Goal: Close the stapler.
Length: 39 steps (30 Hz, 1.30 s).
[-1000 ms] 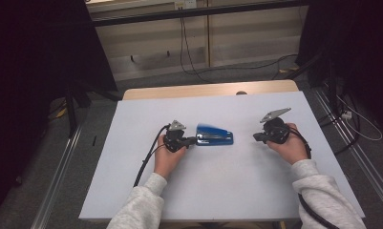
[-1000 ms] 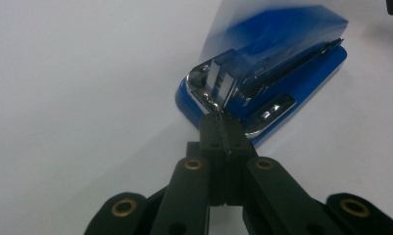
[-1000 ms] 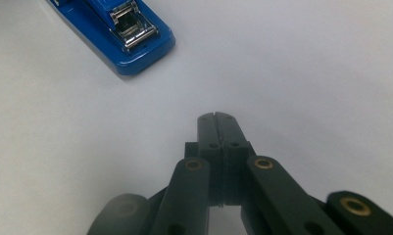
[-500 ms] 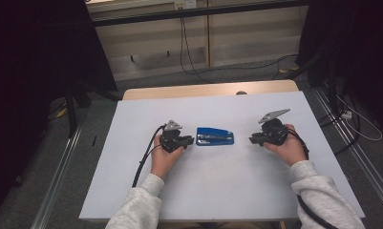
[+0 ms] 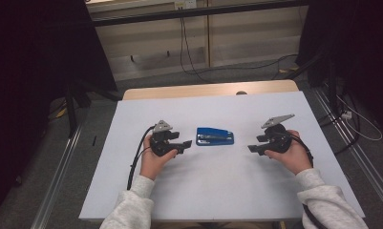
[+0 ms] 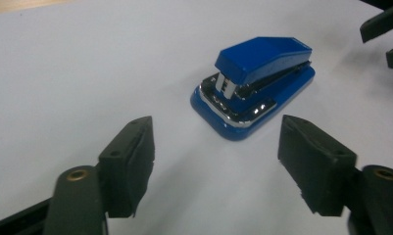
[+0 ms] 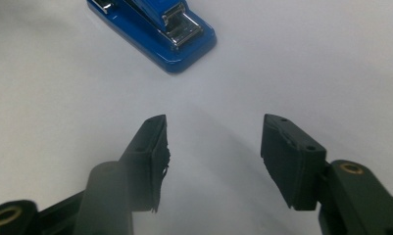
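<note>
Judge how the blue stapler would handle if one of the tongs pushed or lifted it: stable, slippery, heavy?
The blue stapler lies flat on a wide base, so it would probably slide on the white table rather than tip. Its glossy shell and chrome parts look slick for a pinch. The metal suggests some weight for its size, and the hinged top may give when squeezed.

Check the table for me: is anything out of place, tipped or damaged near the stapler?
Mostly fine. The blue stapler lies flat and closed on the white table, between the open left tongs and right tongs, touching neither. One oddity: the right tongs' left pad looks frayed along its inner edge.
</note>
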Tool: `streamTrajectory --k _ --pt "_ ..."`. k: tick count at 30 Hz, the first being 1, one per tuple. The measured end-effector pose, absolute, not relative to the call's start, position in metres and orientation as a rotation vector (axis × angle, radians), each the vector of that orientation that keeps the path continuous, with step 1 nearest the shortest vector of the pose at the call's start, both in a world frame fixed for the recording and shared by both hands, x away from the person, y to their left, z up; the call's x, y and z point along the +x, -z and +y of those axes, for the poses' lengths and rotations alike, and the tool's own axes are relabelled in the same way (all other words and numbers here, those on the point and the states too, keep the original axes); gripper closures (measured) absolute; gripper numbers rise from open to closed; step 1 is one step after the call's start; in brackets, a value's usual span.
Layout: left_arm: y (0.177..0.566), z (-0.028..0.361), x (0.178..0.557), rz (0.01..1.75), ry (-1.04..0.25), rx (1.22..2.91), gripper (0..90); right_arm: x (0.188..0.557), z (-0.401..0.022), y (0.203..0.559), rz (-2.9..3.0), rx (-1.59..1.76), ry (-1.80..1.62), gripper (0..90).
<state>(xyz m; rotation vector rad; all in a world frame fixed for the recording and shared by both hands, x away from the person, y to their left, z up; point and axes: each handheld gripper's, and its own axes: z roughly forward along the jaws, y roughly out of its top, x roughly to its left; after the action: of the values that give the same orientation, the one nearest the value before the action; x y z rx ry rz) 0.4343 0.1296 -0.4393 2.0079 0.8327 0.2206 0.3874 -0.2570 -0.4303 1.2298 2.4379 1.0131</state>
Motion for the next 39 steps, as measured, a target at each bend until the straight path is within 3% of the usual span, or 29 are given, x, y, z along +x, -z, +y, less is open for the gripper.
streamTrajectory --k 3,12,39 --pt "0.438 0.133 0.430 0.824 -0.223 2.020 21.2 0.384 -0.257 0.430 2.434 1.233 -1.016 37.3" --pt "0.432 0.149 0.412 0.809 -0.256 2.012 15.8 0.366 -0.254 0.431 2.449 1.221 -1.008 29.0" --pt "0.425 0.198 0.384 0.817 -0.281 1.973 10.0 0.323 -0.265 0.435 2.488 1.212 -0.983 23.7"
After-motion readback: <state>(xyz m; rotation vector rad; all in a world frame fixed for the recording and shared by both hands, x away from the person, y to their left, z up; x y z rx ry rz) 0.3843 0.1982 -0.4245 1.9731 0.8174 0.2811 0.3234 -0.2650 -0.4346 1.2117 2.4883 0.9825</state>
